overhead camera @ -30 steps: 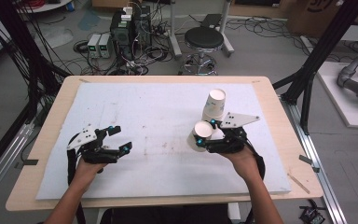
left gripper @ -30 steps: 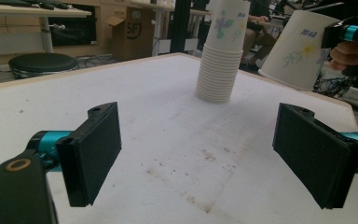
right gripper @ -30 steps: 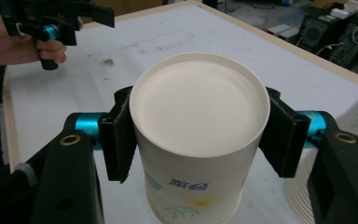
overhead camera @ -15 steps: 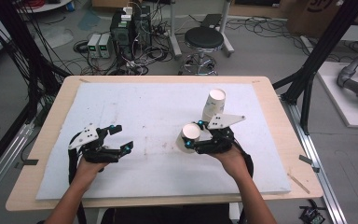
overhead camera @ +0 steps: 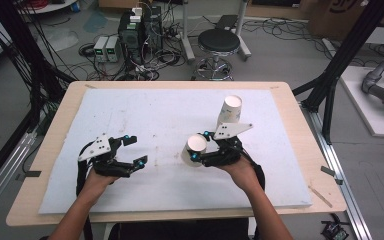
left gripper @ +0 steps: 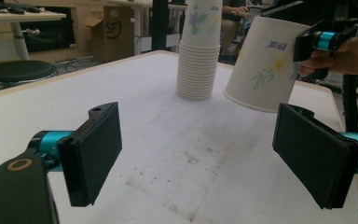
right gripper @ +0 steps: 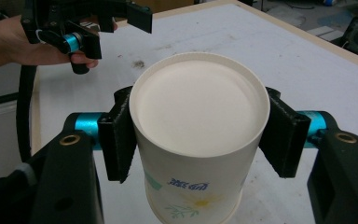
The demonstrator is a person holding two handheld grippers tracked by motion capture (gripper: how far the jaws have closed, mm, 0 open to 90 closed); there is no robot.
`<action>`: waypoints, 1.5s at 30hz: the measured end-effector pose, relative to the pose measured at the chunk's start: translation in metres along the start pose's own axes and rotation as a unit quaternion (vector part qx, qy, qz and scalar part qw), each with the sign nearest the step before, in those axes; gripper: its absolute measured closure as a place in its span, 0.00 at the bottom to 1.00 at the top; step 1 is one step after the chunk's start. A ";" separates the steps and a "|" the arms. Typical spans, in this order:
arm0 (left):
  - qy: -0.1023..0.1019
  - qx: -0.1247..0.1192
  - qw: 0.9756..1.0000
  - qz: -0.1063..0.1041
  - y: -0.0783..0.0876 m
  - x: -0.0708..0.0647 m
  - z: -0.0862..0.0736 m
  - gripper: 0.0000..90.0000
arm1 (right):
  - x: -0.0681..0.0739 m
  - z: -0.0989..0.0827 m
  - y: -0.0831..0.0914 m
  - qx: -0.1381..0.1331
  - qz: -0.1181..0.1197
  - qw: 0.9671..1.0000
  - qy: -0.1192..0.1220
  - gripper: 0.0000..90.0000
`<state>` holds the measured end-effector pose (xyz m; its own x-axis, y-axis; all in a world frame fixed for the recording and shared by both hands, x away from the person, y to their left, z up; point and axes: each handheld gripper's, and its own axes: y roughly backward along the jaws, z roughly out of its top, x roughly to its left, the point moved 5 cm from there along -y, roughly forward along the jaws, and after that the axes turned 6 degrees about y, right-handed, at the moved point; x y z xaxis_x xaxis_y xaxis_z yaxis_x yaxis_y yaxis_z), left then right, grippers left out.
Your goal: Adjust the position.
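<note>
My right gripper (overhead camera: 200, 146) is shut on a white paper cup (overhead camera: 192, 153) with a flower print, held bottom-up and tilted a little above the white mat. In the right gripper view both pads (right gripper: 119, 140) press the cup's (right gripper: 200, 107) sides near its closed base. A stack of upturned paper cups (overhead camera: 229, 111) stands on the mat just behind and to the right of that hand. My left gripper (overhead camera: 131, 150) rests low over the mat's left half, open, with nothing between its fingers. From the left gripper view the held cup (left gripper: 261, 65) hangs ahead beside the stack (left gripper: 196, 51).
The white mat (overhead camera: 155, 112) covers a wooden table (overhead camera: 310, 165). A black stool (overhead camera: 219, 42), cables and electronics boxes (overhead camera: 137, 30) sit on the floor beyond the far edge. Black frame posts stand at both sides.
My right gripper has carried the cup to the left and a bit lower, away from the stack. The left gripper has stayed where it was.
</note>
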<state>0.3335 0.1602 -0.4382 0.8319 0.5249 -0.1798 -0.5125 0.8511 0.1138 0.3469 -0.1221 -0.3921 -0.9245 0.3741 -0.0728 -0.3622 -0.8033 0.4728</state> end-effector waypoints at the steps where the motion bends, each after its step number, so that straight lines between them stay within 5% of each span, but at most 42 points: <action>1: -0.002 -0.002 1.000 -0.003 -0.001 -0.001 0.000 0.18 | 0.002 0.000 -0.001 0.000 0.005 1.000 -0.003 0.41; 11: 0.000 0.029 0.998 -0.053 -0.020 -0.017 0.000 0.17 | 0.007 0.007 -0.013 -0.003 0.033 0.999 0.001 0.40; 25: -0.019 0.067 0.991 -0.112 -0.067 -0.039 0.000 0.18 | 0.013 0.012 -0.017 0.000 0.052 0.999 0.004 0.40; 45: -0.029 0.081 0.986 -0.145 -0.084 -0.046 -0.004 0.29 | 0.021 0.017 -0.024 0.000 0.071 0.997 0.008 0.41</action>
<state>0.3375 0.0647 -0.4438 0.9514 0.2549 -0.1727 -0.2148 0.9514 0.2209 0.3386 -0.0871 -0.3903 -0.9683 0.2490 -0.0199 -0.2278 -0.8476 0.4793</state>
